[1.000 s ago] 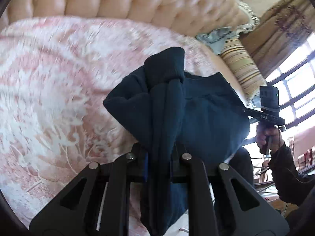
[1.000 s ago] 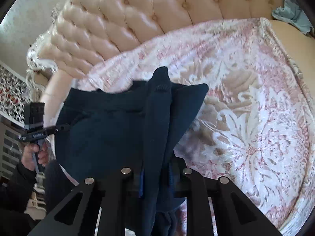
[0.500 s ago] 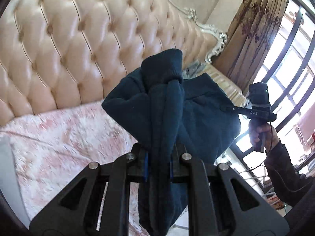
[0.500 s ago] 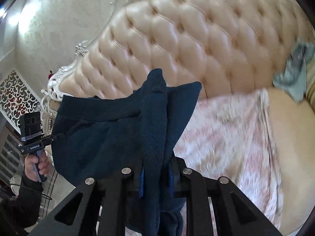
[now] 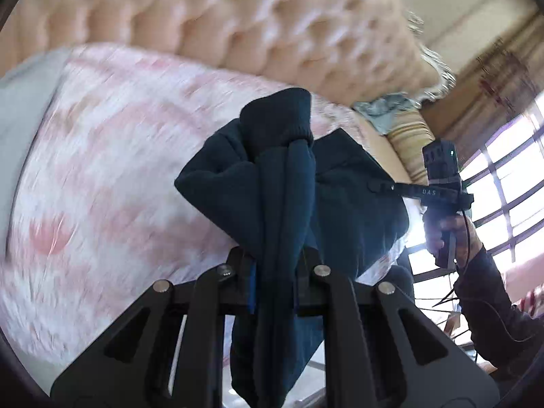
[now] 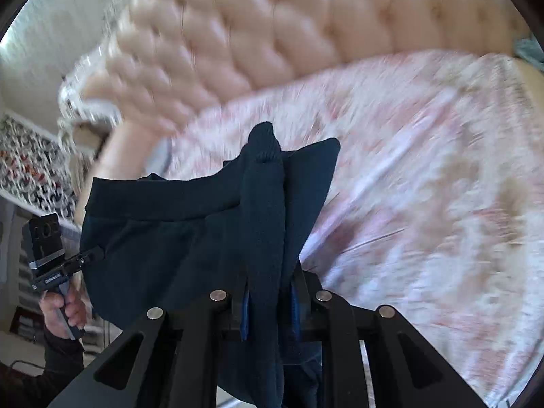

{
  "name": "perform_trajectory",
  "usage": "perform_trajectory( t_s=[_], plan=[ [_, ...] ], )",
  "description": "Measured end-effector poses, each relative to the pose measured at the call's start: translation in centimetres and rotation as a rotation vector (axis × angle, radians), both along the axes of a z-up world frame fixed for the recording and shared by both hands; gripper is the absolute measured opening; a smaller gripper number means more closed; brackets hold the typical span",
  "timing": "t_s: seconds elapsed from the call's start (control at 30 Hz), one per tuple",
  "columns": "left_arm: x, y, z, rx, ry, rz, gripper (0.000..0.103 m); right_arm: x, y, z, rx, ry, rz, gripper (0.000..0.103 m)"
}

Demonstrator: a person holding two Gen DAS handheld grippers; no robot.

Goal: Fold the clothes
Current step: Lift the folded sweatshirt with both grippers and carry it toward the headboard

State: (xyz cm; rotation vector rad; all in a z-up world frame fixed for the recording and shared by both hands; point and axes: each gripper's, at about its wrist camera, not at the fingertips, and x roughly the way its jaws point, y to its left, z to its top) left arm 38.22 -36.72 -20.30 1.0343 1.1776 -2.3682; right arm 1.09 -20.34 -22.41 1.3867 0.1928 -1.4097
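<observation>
Garment (image 5: 343, 210) hangs bunched between my left tool (image 5: 273, 285) and right tool (image 6: 268, 301), both clamped on it above bed (image 6: 425, 187); folding seems barely begun.

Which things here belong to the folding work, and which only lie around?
Job:
- dark blue garment
- left gripper, shut on it
- right gripper, shut on it
- pink bedspread, below it

Lying about:
- grey-blue cloth beside the headboard
- striped pillow
</observation>
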Motion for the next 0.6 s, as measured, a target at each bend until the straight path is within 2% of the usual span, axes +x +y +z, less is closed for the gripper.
perform_trajectory(
  t_s=[0.1, 0.23, 0.3, 0.4, 0.5, 0.6],
  plan=[
    [3.9, -1.6, 0.6, -0.016, 0.006, 0.057, 0.016, 2.1, -5.3, 0.1, 0.015, 0.012, 0.062, 0.018],
    [9.3, -5.9, 4.0, -0.098, 0.041, 0.177, 0.016, 5.3, -15.5, 3.8, 0.011, 0.093, 0.179, 0.017],
    [12.8, -8.5, 5.5, -0.131, 0.062, 0.291, 0.016, 7.3, -21.8, 6.3, 0.000, 0.143, 0.250, 0.017],
    [17.6, -11.5, 6.2, -0.139, 0.093, 0.475, 0.016, 11.4, -33.0, 10.0, -0.026, 0.211, 0.358, 0.017],
    [22.5, -14.3, 4.2, -0.070, 0.153, 0.721, 0.016, 16.3, -43.8, 11.7, -0.035, 0.243, 0.447, 0.017],
    [25.2, -15.7, 0.1, -0.027, 0.166, 0.903, 0.016, 22.6, -53.0, 10.6, -0.008, 0.291, 0.546, 0.017]
  ],
)
